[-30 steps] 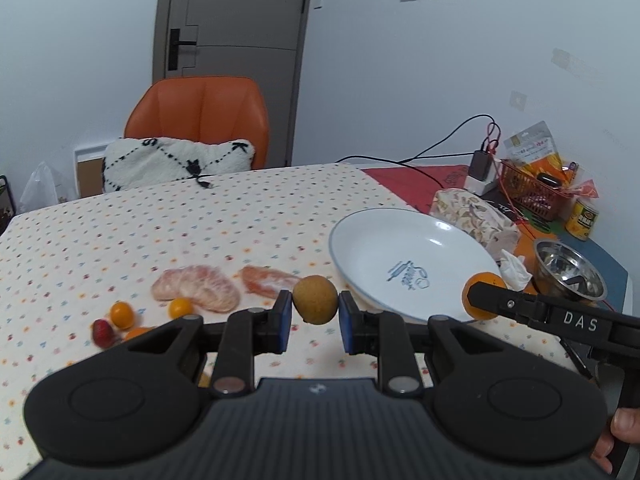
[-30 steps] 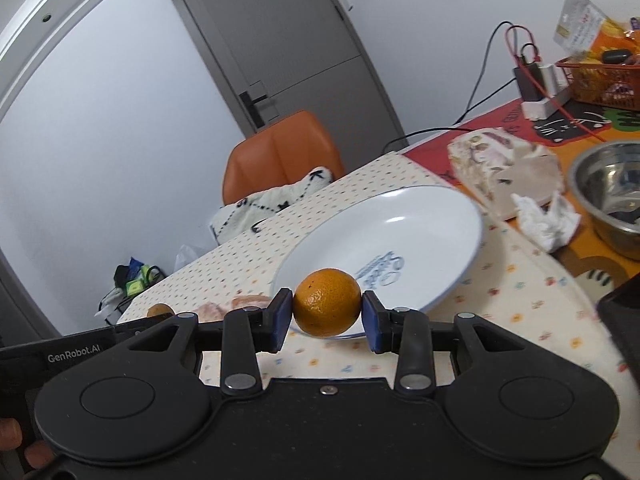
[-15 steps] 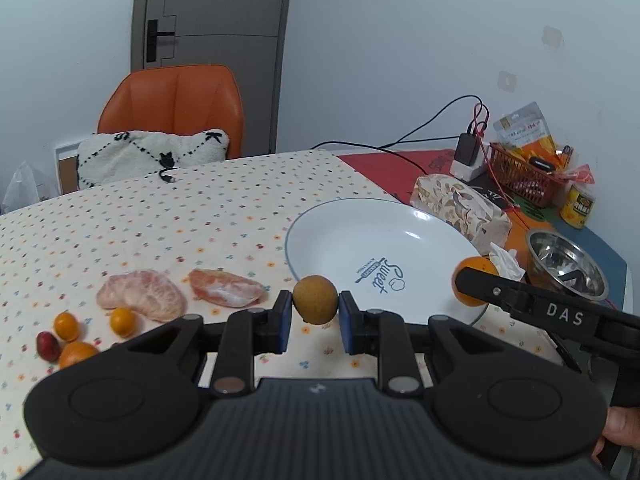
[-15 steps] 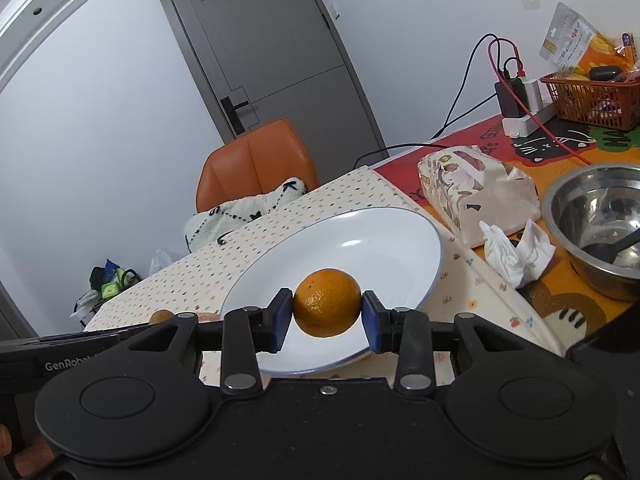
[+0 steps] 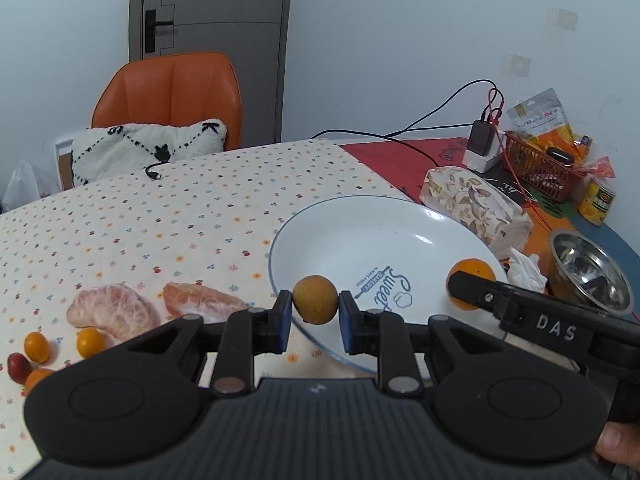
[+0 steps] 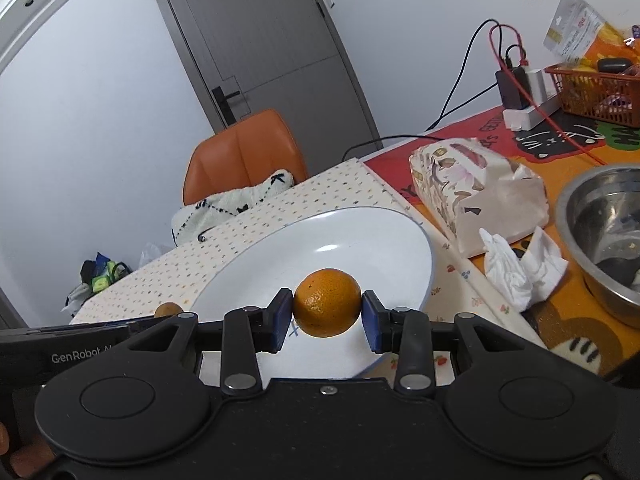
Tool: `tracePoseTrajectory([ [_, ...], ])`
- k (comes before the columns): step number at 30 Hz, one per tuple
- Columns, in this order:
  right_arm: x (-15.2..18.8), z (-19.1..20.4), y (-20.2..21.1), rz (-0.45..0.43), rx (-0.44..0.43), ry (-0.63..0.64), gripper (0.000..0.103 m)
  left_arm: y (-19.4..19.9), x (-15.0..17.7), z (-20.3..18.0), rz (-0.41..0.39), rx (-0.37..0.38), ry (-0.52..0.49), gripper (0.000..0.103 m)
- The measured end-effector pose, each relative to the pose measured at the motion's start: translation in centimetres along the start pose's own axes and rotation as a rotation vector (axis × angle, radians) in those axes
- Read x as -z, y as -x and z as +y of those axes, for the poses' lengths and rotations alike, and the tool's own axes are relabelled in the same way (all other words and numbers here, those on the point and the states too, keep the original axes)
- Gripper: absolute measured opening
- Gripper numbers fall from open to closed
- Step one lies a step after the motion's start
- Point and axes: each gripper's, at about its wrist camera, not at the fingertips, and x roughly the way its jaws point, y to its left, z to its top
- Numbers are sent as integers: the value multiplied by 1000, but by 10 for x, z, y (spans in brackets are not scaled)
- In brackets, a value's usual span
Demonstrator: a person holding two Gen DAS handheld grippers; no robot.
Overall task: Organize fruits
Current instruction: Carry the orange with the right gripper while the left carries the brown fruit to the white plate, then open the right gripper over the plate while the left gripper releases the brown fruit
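My left gripper (image 5: pixel 315 317) is clamped on a small brown fruit (image 5: pixel 315 299) at the near rim of the plate (image 5: pixel 352 216), and my right gripper (image 6: pixel 327 327) grips an orange (image 6: pixel 327 302) over the plate's near side. I judge both are carried in but not yet set down: the plate shows nothing resting in it. Left on the cloth, well apart from the plate, lie two peeled segments (image 5: pixel 112 312), little orange fruits (image 5: pixel 90 342) and a red one (image 5: pixel 18 367). So I reckon I'm early on, with most of the sorting ahead
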Motion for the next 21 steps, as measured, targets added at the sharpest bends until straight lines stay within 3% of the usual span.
tracePoseTrajectory([
  [21, -8, -4, -13, 26, -11, 12, 36, -36, -11, -12, 41, 0, -15, 23],
])
